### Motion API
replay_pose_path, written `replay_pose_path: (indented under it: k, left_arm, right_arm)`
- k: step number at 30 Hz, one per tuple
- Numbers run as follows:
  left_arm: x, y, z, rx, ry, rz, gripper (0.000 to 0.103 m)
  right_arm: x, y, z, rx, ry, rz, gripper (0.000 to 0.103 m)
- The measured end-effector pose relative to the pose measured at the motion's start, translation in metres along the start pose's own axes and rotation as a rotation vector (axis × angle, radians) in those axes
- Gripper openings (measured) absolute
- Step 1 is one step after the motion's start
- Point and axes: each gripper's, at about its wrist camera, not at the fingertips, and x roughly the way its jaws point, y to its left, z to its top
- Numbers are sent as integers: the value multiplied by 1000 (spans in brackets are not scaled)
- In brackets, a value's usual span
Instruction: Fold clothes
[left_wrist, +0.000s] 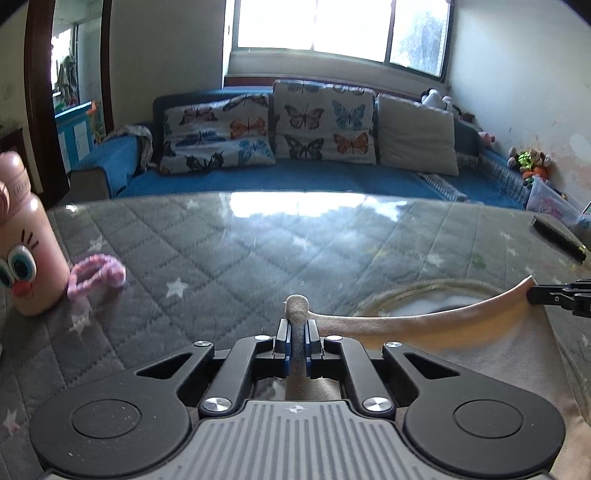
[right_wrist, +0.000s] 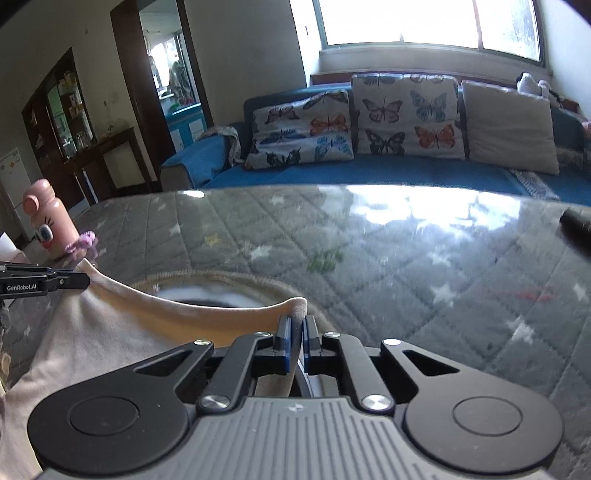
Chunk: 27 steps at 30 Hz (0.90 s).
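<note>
Beige garment (left_wrist: 461, 354): lifted edge stretched taut between both grippers above grey quilted star-print table cover (left_wrist: 184, 258), remainder draped below.
Left gripper (left_wrist: 297, 339): jaws narrow, clamped on fabric corner.
Right gripper (right_wrist: 294, 338): likewise clamped on opposite corner.
Long axis: runs gripper to gripper; neither judged nearer.
Legible writing: "GenRobot.AI" on gripper side.

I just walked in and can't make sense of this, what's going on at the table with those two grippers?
A person is folding clothes with a handheld gripper in each hand. The left gripper and the right gripper are each shut on a corner of a beige garment, holding one edge stretched between them above the grey quilted table cover. The rest of the garment lies on the cover, neckline towards the sofa. A pink bottle stands off to the left, untouched.
</note>
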Motion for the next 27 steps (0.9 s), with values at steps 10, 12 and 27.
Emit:
replay_pose_path:
  k: [10, 12, 27]
  left_arm:
    - [30, 11, 11, -48, 6, 49, 9]
    - [36, 13, 10, -54, 24, 64, 11]
    - [-13, 6, -13, -13, 44, 26, 27]
  right_arm:
    - [23, 11, 36, -22, -68, -51, 5]
    - [32, 14, 37, -35, -56, -61, 6]
    - [11, 40, 11, -130, 78, 12, 11]
